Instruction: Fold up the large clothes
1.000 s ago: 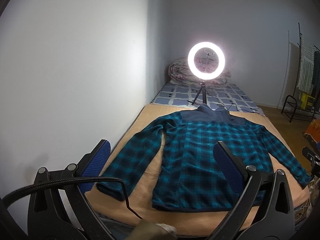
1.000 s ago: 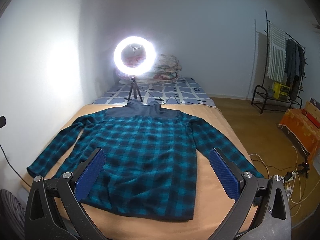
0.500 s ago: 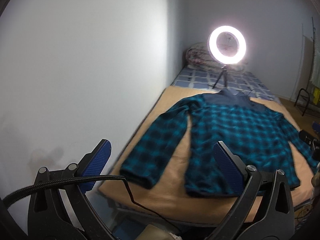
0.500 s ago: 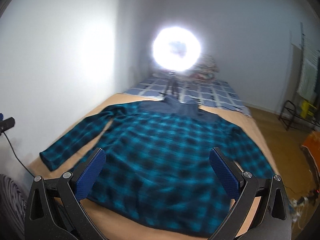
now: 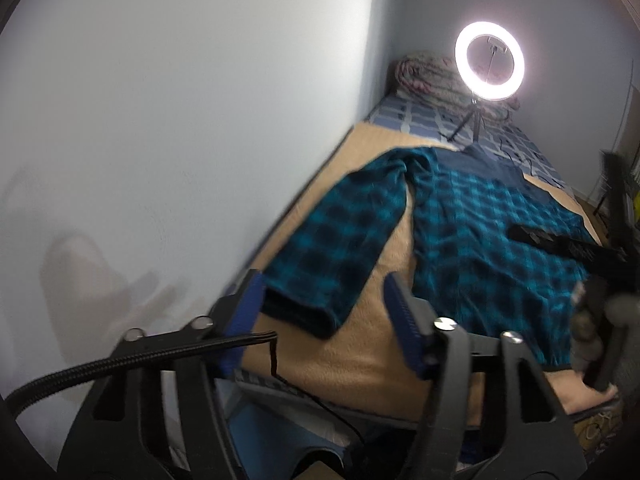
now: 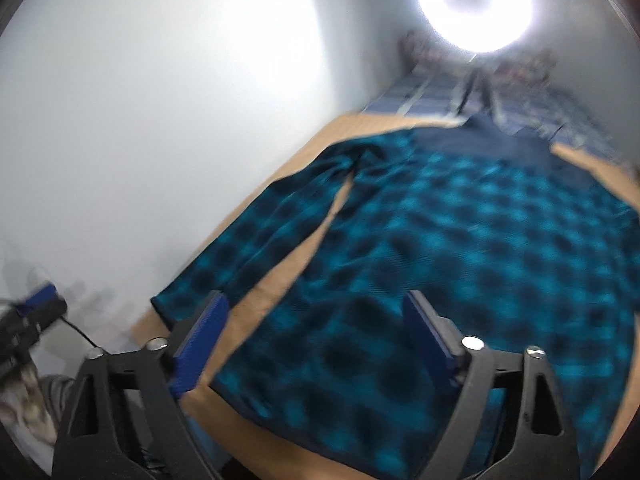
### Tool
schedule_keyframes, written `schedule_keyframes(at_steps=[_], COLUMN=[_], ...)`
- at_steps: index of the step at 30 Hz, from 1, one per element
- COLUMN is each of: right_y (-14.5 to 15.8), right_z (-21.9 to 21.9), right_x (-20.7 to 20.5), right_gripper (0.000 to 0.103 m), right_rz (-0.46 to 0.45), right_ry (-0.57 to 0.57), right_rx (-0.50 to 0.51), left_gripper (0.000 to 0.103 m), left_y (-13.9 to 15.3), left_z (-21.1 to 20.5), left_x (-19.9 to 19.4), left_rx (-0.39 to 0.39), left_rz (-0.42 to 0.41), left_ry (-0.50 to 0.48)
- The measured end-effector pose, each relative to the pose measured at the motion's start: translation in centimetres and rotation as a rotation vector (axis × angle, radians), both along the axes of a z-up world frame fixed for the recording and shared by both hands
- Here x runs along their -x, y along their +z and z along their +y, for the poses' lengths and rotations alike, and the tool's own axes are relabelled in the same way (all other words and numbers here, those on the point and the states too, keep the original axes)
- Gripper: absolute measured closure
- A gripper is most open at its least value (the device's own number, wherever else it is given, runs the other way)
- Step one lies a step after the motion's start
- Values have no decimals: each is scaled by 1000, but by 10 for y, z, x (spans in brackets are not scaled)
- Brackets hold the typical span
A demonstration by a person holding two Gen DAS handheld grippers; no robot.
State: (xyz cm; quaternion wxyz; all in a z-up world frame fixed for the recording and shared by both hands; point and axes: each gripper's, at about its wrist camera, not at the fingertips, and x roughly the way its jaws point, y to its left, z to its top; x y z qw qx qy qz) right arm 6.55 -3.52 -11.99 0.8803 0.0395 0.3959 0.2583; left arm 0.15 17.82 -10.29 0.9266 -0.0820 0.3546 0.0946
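Note:
A teal and black plaid shirt lies flat, collar away from me, on a tan blanket over the bed. Its left sleeve runs toward the near corner. My left gripper hovers just before the sleeve's cuff, jaws closing, the cuff framed between the blue pads but not pinched. My right gripper is over the shirt near its hem, beside the gap between sleeve and body. Its jaws are closing with nothing pinched. It also shows as a dark bar.
A white wall runs close along the bed's left side. A lit ring light on a tripod stands on the checked sheet beyond the collar, with rolled bedding behind. A black cable crosses my left gripper.
Both views have swung left and dropped closer to the bed. The left sleeve's cuff now sits between the left pads, both pairs of jaws have narrowed, and the right gripper has come into the left view.

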Motion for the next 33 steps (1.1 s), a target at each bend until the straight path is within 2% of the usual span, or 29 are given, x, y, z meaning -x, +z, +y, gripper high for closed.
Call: schedule_keyframes(at_steps=[4, 6, 8, 14, 17, 22, 33], right_y=[-17, -22, -27, -49, -63, -83, -102], right_z=[15, 20, 26, 54, 65, 87, 118], right_x=[-43, -62, -76, -118, -138, -170, -198], right_gripper=[38, 40, 45, 53, 56, 60, 65], right_rz=[97, 142, 164, 214, 256, 316, 391], right_ry=[3, 0, -3, 20, 29, 29, 34], right_rx=[-53, -85, -87, -30, -28, -49, -10], left_gripper=[50, 55, 55, 55, 60, 60, 62], left_y=[-19, -31, -43, -81, -101, -122, -140], left_z=[4, 7, 10, 19, 28, 42, 60], left_x=[-10, -19, -28, -50, -59, -63, -75], left_rx=[51, 78, 105, 219, 292, 393, 483], left_rz=[32, 58, 88, 166, 198, 222, 227], left_ry=[-35, -46, -48, -27, -2, 31, 99])
